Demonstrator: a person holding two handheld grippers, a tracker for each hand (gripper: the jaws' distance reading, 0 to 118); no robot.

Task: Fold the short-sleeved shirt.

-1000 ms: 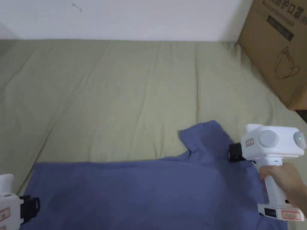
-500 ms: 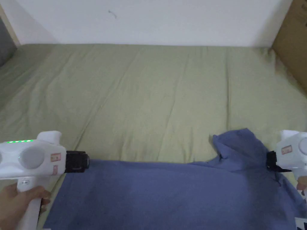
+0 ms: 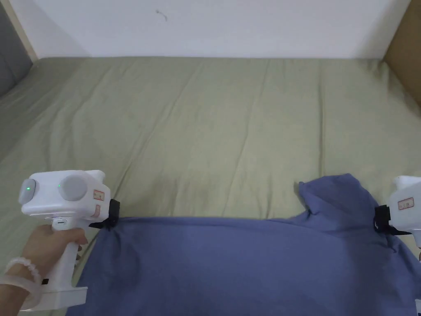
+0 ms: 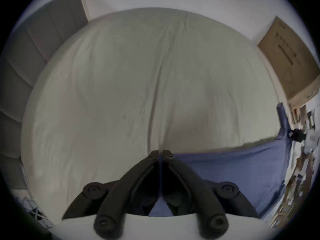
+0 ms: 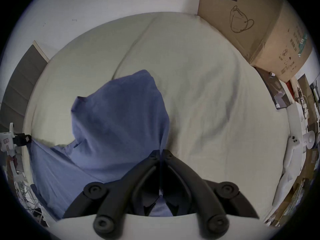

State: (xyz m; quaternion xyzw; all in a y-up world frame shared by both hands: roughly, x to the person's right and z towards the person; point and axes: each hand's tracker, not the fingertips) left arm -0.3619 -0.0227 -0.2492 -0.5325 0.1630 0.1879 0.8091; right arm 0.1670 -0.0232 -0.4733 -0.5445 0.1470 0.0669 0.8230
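A blue short-sleeved shirt (image 3: 246,263) lies on a big green bed sheet (image 3: 205,123). The shirt is at the near edge of the bed, stretched out between the two grippers.

The left gripper (image 3: 110,214) is white with black jaws. A hand (image 3: 49,249) with a bead bracelet holds its handle. In the left gripper view its jaws are pressed together, and a thin strip of blue cloth runs between them. It has hold of the shirt's left corner.

The right gripper (image 3: 380,222) sits at the right edge of the head view, by the sleeve (image 3: 337,197) that sticks up toward the wall. In the right gripper view its jaws are closed too, with blue cloth pinched between them.

A brown cardboard box (image 5: 259,27) stands at the far right corner of the bed, against the white wall (image 3: 205,24). It has a line drawing of a face mask on it and some printed writing near the top. A grey padded headboard (image 4: 43,44) is at the left end of the bed.
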